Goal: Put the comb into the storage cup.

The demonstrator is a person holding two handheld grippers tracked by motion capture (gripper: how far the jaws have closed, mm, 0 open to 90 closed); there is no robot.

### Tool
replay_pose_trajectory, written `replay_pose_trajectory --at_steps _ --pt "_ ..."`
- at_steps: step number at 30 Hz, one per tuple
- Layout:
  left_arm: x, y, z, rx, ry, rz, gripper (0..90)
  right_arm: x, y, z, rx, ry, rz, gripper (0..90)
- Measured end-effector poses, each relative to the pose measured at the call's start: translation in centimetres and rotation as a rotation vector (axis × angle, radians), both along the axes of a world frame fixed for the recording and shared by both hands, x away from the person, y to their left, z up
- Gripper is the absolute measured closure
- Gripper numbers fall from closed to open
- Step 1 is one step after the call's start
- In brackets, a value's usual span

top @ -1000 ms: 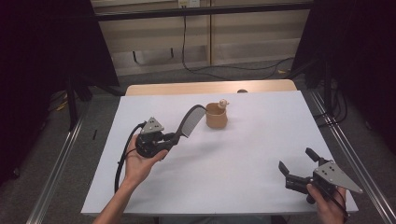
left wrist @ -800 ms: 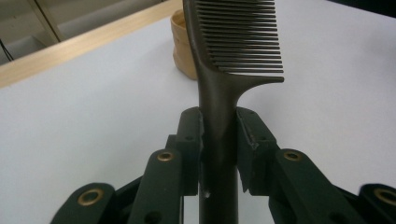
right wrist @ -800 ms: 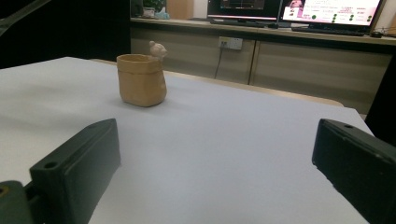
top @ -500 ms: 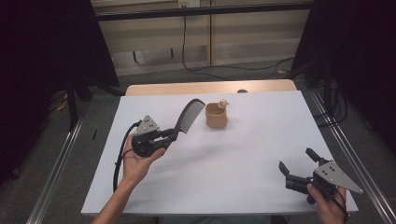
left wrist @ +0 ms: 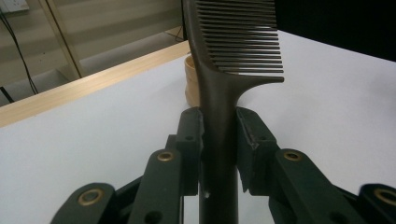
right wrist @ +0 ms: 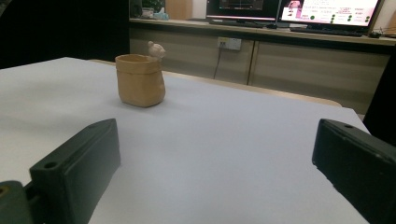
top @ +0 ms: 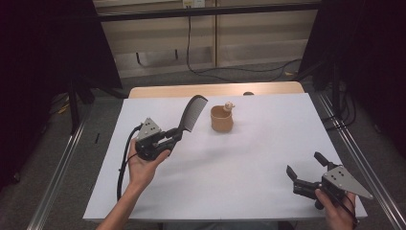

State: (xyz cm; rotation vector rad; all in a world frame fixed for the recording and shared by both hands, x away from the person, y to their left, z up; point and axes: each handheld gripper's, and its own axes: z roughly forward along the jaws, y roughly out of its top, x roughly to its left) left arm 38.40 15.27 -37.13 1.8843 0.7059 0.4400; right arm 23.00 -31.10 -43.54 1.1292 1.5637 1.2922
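Comb held up beside the cup

Left tongs point(top: 178, 136) are pinching a black comb point(top: 191, 112) by its handle, the two pads pressing on either side of the shaft, as the left gripper view makes plain point(left wrist: 218, 135). The comb is standing tilted in the air, teeth end high and leaning toward the tan cup point(top: 222, 119), which is sitting just beyond and to the side of it. Holding it by the handle is leaving the toothed end free, and the tilt is pointing that end toward the cup's open mouth, so the likely aim, as a judgement, is dropping the comb into the cup. The comb is not touching the cup; it is hanging near it, well above the bench point(top: 249, 172).

Right tongs point(top: 306, 175) are resting low near the front corner of the bench, jaws spread wide with nothing between them, as the right gripper view is showing point(right wrist: 215, 154). They are sitting well apart from the cup, seemingly waiting.

A small pale figure point(top: 229, 105) is perching on the cup's rim. The bench is wearing a plain white sheet, with a strip of light wood showing along its far edge. Behind it, pale cabinet fronts are running along the wall, a dark cable is hanging down, and lit screens point(right wrist: 327, 9) are glowing on a counter at the back.
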Motion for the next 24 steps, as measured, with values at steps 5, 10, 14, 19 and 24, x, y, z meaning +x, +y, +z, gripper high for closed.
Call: replay_pose_trajectory --at_steps 5,10,14,19,24 --pt "0.7 -0.5 -0.3 -0.026 -0.015 -0.016 72.7 -0.1 0.0 0.0 0.002 -0.003 0.005 0.4" --pt "1.2 -1.0 0.0 -0.062 -0.045 -0.016 72.6 0.0 0.0 0.0 0.001 -0.004 0.0 0.4" --pt "1.4 -1.5 0.2 -0.074 -0.06 -0.022 72.7 -0.1 0.0 0.0 0.004 -0.002 0.002 0.4" --pt "1.6 -2.2 0.2 -0.09 -0.072 -0.026 72.6 -0.1 0.0 0.0 0.005 -0.003 0.004 0.3" --pt "2.1 -2.4 -0.1 -0.1 -0.077 -0.02 72.7 -0.1 -0.1 0.0 0.005 -0.004 0.004 0.3"
